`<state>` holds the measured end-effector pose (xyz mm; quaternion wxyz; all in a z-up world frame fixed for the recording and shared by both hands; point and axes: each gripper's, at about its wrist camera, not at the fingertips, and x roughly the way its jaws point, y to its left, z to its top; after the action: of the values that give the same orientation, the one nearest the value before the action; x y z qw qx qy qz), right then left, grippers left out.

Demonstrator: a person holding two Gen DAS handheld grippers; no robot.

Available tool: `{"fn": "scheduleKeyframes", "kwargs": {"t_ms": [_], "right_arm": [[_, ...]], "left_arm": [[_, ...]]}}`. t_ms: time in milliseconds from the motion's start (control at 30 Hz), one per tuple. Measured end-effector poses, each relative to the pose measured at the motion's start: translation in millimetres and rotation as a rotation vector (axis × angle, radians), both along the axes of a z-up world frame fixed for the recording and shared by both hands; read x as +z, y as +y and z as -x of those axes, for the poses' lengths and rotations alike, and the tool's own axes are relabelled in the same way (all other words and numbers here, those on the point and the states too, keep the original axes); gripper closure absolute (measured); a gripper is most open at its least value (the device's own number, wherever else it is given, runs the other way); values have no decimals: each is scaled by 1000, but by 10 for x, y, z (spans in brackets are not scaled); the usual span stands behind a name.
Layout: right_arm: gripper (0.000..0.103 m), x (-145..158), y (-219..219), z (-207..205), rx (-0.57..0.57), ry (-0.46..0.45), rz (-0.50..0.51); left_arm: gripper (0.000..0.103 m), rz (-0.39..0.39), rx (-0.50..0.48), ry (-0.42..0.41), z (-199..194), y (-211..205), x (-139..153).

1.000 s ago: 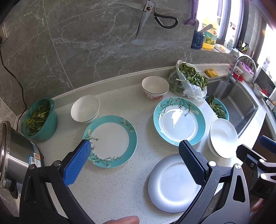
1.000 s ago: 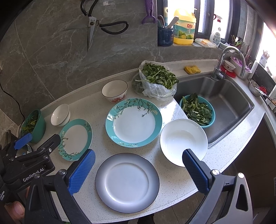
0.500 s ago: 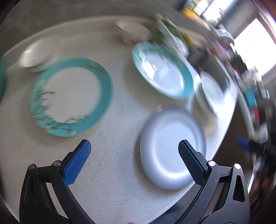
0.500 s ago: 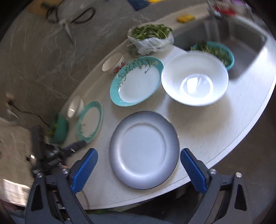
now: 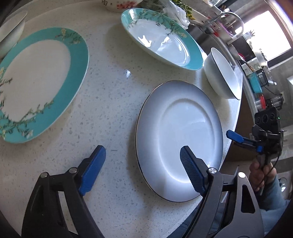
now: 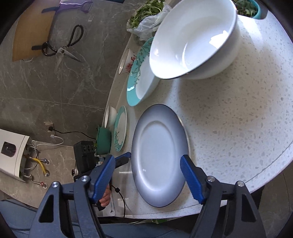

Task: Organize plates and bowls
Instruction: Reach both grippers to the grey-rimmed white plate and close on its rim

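Observation:
A grey-rimmed white plate lies near the counter's front edge. My left gripper hangs low over its left rim, one finger above the plate and the other above bare counter. The jaws are closing and the pads touch nothing. My right gripper comes at the plate's rim from off the counter edge, rolled sideways, its jaws closing without touching the plate between them. It also shows in the left wrist view as the right gripper. Around stand two teal-rimmed plates and a large white bowl.
A small white bowl, a green basket and a floral bowl sit along the back wall. A bag of greens and a teal basin of greens stand near the sink. Scissors hang on the wall.
Both grippers have dropped toward the counter and closed in on the grey-rimmed plate. Their jaws stand narrower than before, and the right gripper has rolled sideways.

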<state>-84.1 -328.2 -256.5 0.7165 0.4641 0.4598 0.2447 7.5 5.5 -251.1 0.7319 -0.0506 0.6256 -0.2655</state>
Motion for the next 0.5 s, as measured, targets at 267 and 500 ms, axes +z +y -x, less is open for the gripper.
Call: {"fn": "scheduleKeyframes", "kwargs": {"t_ms": [267,500], "right_arm": [[40,-175,-125,-34,50,16,-29],[47,-197,-89,-40,133,28,27]], "left_arm": [[24,43,-43,12,-117,-4,37],[64,72,-103,38,-171,-72,-12]]}}
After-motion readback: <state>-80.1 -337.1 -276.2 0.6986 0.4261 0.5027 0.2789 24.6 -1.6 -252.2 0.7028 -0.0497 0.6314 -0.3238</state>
